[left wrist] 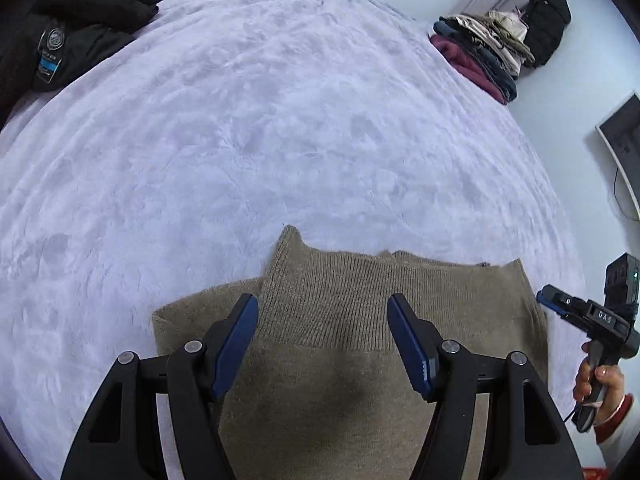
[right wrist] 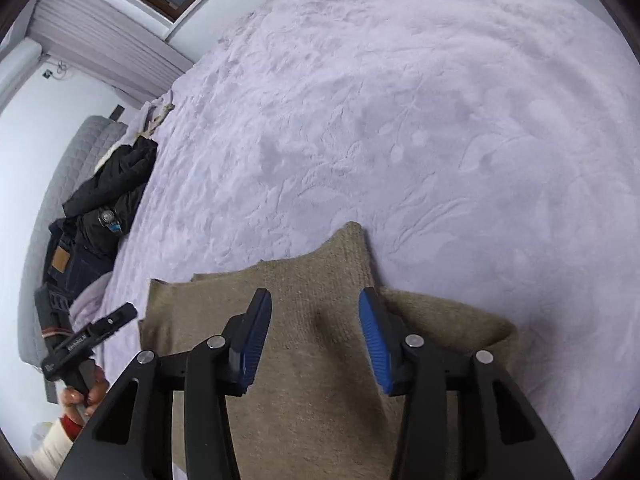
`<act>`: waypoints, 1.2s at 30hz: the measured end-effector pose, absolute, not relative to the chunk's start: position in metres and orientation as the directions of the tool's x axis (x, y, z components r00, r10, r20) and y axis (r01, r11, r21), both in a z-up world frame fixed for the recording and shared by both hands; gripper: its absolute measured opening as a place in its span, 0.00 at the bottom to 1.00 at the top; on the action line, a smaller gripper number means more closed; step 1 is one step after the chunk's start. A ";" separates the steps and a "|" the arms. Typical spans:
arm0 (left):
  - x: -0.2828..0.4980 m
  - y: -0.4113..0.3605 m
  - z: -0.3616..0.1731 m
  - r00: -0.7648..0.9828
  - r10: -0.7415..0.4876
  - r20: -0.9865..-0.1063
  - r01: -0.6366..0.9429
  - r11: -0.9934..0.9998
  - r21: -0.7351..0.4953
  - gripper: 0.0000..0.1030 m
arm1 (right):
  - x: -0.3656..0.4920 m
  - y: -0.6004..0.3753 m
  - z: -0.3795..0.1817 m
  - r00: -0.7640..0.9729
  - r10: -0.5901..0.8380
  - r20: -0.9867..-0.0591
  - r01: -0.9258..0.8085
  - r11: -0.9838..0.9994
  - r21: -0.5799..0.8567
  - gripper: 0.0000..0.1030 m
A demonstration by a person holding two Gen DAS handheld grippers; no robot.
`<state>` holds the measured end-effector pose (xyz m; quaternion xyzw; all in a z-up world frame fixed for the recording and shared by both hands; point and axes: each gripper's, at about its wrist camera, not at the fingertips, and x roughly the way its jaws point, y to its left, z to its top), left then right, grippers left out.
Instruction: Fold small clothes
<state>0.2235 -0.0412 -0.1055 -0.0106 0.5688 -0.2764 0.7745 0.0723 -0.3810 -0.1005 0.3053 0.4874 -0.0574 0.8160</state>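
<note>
Brown ribbed-knit sweater, partly folded, lies flat on the lilac plush bed cover, at 6 o'clock in both wrist views. Left tool hovers above it, blue pads apart, nothing held. Right tool likewise apart and empty. Judgement: for a neat fold, pinch both corners of one edge, lift evenly, then lay edge to edge.

The knitted garment is brown-beige, with a ribbed band across it. The bed cover is pale lilac and has a pressed leaf pattern. Both hand-held grippers are black with blue pads. The jacket is black with a blue patch. The clothes pile shows maroon, navy and beige.
</note>
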 end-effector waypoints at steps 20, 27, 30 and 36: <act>0.170 0.018 -0.118 0.099 -0.308 -0.946 0.448 0.863 -0.234 0.66 | 0.015 -0.383 -0.103 0.509 0.292 -0.810 0.419 0.738 0.529 0.40; 0.098 0.057 -0.125 -0.016 -0.308 -0.951 0.417 0.863 -0.286 0.66 | -0.049 -0.285 -0.112 0.410 0.543 -0.733 0.319 0.668 0.672 0.46; 0.083 0.065 -0.124 -0.021 -0.340 -0.940 0.394 0.862 -0.320 0.66 | -0.075 -0.254 -0.134 0.370 0.599 -0.710 0.376 0.602 0.704 0.48; 0.076 0.061 -0.127 -0.038 -0.397 -0.917 0.403 0.834 -0.378 0.64 | -0.099 -0.238 -0.174 0.438 0.605 -0.664 0.514 0.438 0.738 0.50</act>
